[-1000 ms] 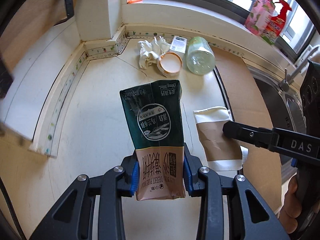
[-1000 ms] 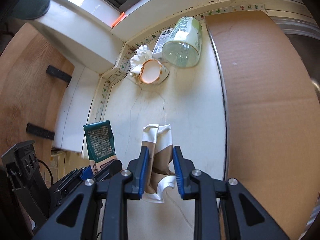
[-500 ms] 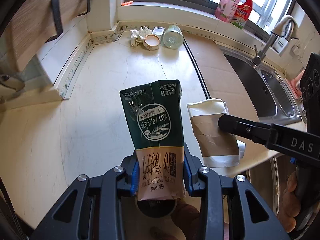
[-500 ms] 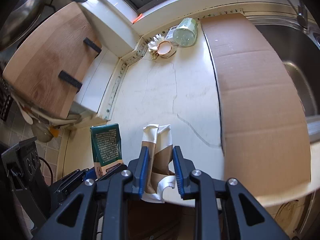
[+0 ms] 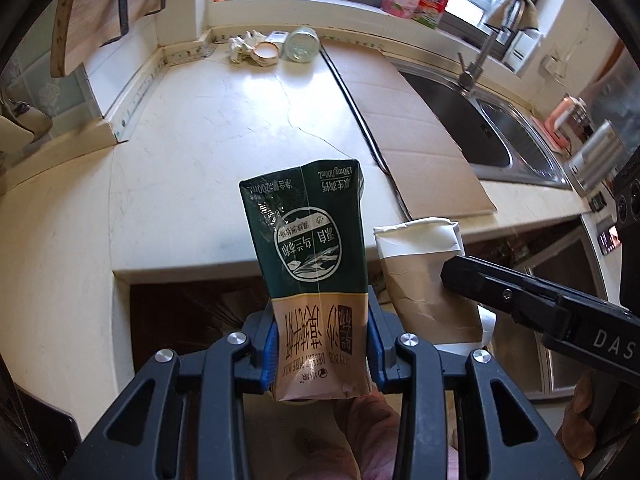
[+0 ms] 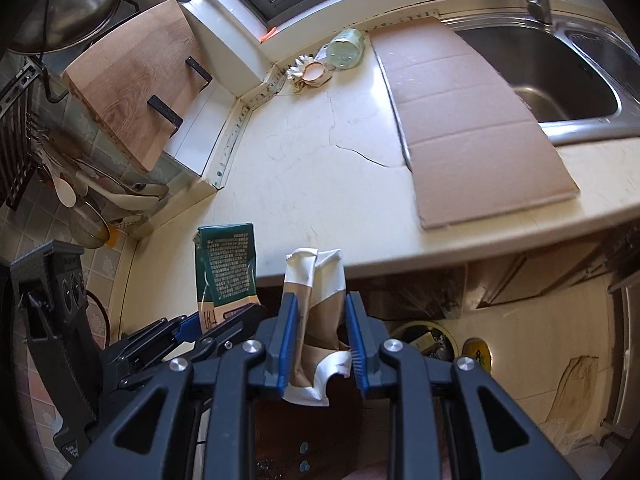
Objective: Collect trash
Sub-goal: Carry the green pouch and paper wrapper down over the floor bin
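Left tongs are clamped tight on a green-and-tan milk carton, which sticks up out past the bench edge. Right tongs are pinched on a flattened brown-and-white paper cup, just beside the carton at its 3 o'clock. More trash sits way off at 12 o'clock in the back corner: a plastic bottle on its side, a tape roll and crumpled tissue. Cardboard sheet lies next to the sink.
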